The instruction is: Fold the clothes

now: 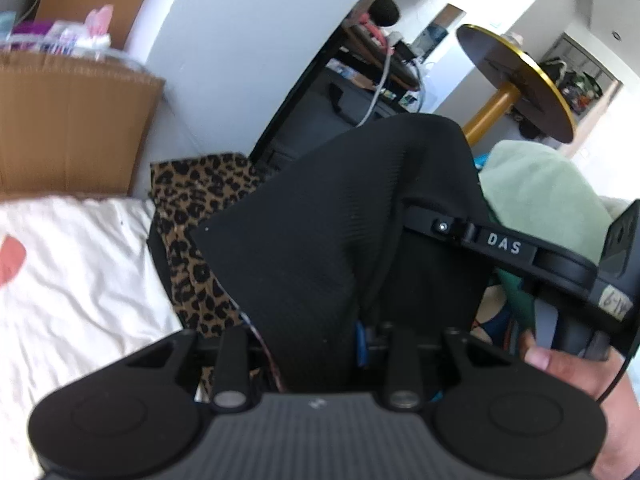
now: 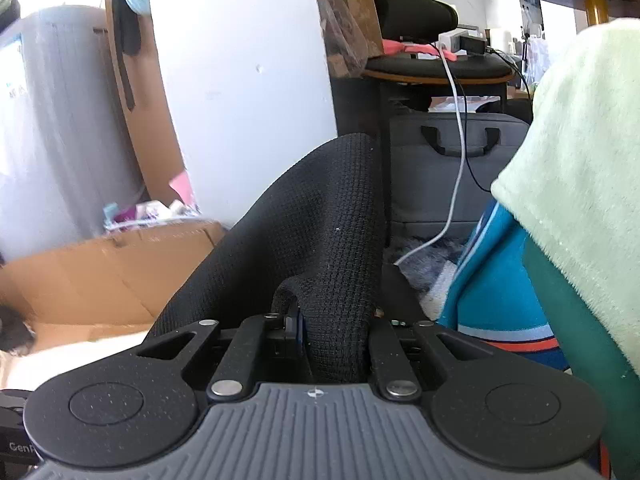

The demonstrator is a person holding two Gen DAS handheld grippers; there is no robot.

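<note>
I have the black knit garment pinched in both tools and lifted, so it fills the middle of each wrist view. In the left view its cloth bunches down between the fingers of my left tool, which press on a thick fold of it. The right tool reaches in from the right side of that view and bites the garment's upper right edge, with a hand showing below it. A free corner of the cloth points left over the leopard-print garment.

In the right view the garment rises as a ridge from the right tool, whose jaws sit nearly together on a thinner fold.

Below and left lies the white bedsheet, rumpled and bare, the widest open ground I see. A cardboard box and a white wall bound its far edge. To the right, a pale green fleece sits on teal cloth, crowding that side close to the tool. Beyond are a grey bag and a round table.
</note>
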